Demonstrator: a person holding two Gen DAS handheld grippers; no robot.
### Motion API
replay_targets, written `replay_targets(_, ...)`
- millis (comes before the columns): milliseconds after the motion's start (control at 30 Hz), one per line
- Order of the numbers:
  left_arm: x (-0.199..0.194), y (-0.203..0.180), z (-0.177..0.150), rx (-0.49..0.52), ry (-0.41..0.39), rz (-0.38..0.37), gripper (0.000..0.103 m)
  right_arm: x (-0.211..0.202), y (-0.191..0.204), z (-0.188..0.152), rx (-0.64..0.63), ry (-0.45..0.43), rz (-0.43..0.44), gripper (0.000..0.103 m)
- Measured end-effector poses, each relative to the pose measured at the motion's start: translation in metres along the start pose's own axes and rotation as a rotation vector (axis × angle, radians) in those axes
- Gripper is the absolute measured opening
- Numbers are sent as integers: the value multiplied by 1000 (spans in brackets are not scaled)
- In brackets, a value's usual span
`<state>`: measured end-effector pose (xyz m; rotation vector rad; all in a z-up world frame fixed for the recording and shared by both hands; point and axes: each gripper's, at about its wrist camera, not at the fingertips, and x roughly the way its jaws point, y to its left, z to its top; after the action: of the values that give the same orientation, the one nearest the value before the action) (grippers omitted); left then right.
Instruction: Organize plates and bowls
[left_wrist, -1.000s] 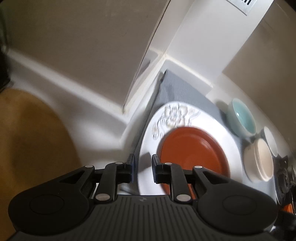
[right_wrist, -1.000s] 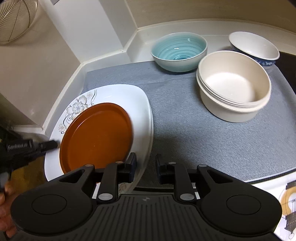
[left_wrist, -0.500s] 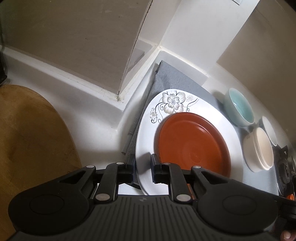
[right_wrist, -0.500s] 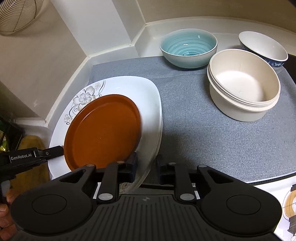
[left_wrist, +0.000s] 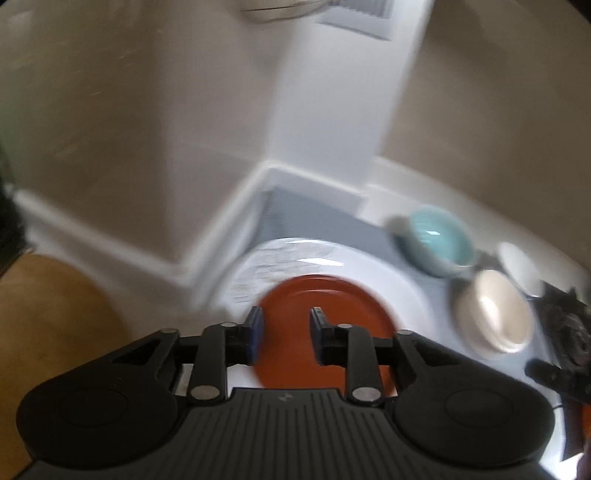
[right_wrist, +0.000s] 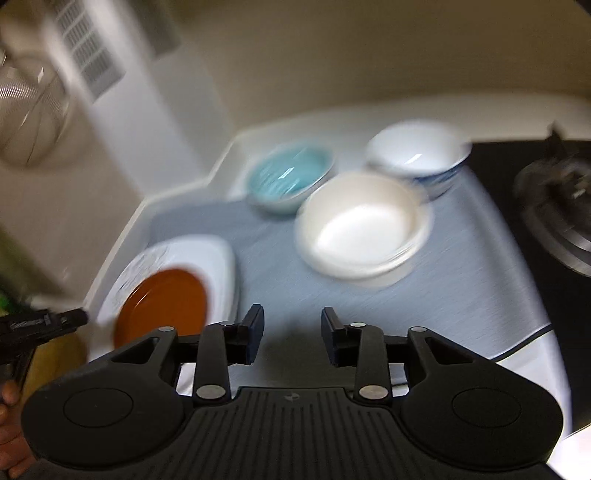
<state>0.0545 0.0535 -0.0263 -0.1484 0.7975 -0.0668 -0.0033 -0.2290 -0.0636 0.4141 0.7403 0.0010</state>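
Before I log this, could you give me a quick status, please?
Both jaws just opened, empty. Orange plate on white plate. Bowls apart, nothing blocking.

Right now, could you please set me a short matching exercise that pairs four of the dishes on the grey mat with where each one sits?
Things:
1. orange plate
2. teal bowl
3. cream bowl
4. blue-patterned white bowl

Places:
A. at the back, nearest the stove
B. on top of the white flowered plate
C. at the back, nearest the wall corner
D. in front of the two other bowls

Pairs: 1-B, 2-C, 3-D, 4-A
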Motion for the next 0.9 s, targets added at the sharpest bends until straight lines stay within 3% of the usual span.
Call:
replay_targets(133, 8, -49, 5, 44, 10, -95, 35, -1, -48, 19, 63, -36, -36, 38)
replay_targets(167, 12, -63, 5, 61, 16, -128, 42, 1, -59, 26, 78, -36, -38, 39)
replay_targets(233, 24, -88, 8, 91, 36, -178, 45, 9, -76, 38, 87, -38, -42, 39)
replay_targets(333, 51, -119, 14, 91, 102, -246, 50, 24, -97, 52, 110, -16, -53, 42)
replay_targets(500, 94, -139, 17, 32, 182, -244, 50, 53, -109, 66, 128, 58, -46, 42)
replay_targets(633, 106, -148, 18, 2, 228, -321, 49, 69, -109, 65, 111, 123, -16, 42)
replay_targets(667, 111, -152, 16, 18, 246, -332, 45, 73, -109, 65, 109, 140, -9, 42)
replay_targets(700, 114, -157, 14, 33, 254, -330, 30, 76, -111, 66, 116, 149, -3, 41)
replay_targets(733, 116, -159, 13, 46, 257, -330, 22, 76, -111, 65, 123, 151, 6, 35)
replay_targets(767, 117, -162, 11, 56, 253, -337, 19, 76, -111, 65, 126, 153, 26, 25)
replay_targets(900, 110, -162, 5, 78, 257, -357, 18, 66, -104, 65, 86, 151, 38, 23)
